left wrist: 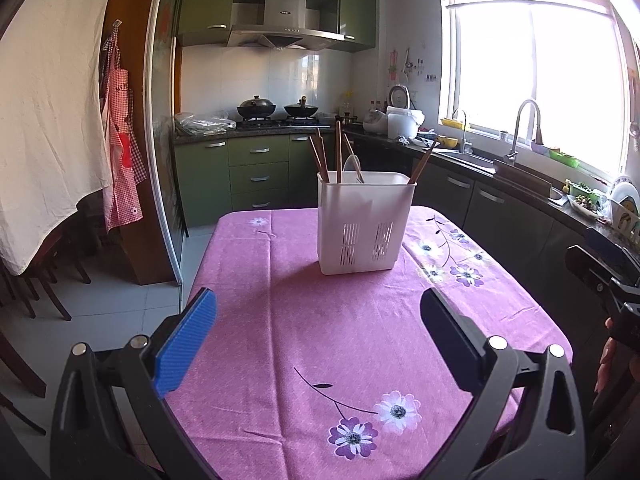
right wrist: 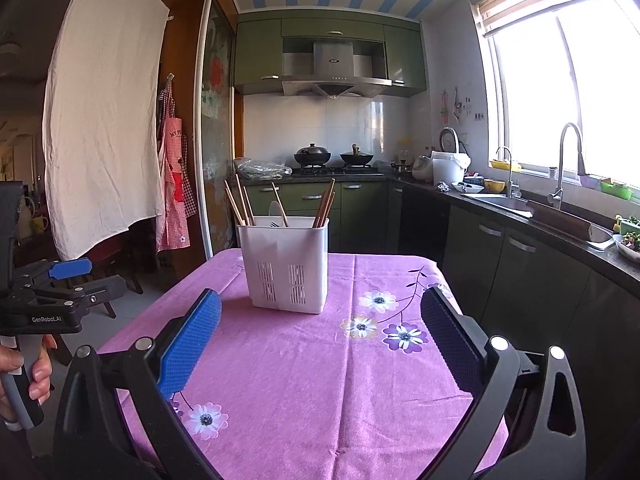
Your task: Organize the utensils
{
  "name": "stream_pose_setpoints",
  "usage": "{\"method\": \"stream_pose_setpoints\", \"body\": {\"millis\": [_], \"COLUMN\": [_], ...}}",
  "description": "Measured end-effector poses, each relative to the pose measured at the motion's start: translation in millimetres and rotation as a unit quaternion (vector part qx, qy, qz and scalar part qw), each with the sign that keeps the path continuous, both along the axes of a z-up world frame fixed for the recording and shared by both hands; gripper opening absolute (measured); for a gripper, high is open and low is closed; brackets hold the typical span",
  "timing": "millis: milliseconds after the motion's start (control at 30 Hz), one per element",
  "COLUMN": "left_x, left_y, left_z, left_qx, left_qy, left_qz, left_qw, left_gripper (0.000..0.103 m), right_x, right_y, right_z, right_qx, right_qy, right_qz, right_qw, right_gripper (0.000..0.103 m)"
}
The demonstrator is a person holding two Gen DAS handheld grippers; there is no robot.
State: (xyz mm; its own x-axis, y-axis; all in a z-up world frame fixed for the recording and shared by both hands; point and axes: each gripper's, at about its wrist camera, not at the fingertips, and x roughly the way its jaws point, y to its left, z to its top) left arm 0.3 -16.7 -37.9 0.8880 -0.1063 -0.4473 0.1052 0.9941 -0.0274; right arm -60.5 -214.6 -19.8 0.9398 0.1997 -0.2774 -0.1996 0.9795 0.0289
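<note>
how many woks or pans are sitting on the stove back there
2. Both sit on the stove against the far tiled wall: the left wok, covered with a dark domed lid, and the right wok beside it, with a handle or knob sticking up. Nothing seems hidden behind them.

Home kitchen: green cabinets [right wrist: 256, 56], range hood [right wrist: 334, 76], stove woks [right wrist: 312, 156], sink faucet [right wrist: 566, 160].

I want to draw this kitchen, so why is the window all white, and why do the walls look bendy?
In the left wrist view, sunlight overexposes the window to blank white, and the white utensil holder casts a shadow leftward on the pink tablecloth. In the right wrist view the window glares too, and the fisheye lens bows the door frame.
</note>
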Motion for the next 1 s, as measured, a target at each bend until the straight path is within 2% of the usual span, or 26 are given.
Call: {"method": "stream_pose_setpoints", "body": {"millis": [1000], "left_x": [-3.0], "left_y": [1.5], "left_z": [2.0], "left_qx": [0.001], "left_qy": [0.001], "left_qz": [-0.001], "left_qw": [1.0000], "left_gripper": [0.097], "right_x": [5.4], "right_y": [2.7], "right_z": [-0.8], "right_qx": [0.002], "right_qy": [0.010], "right_qz": [0.009], "right_qw": [1.000], "right_gripper": [0.098]}}
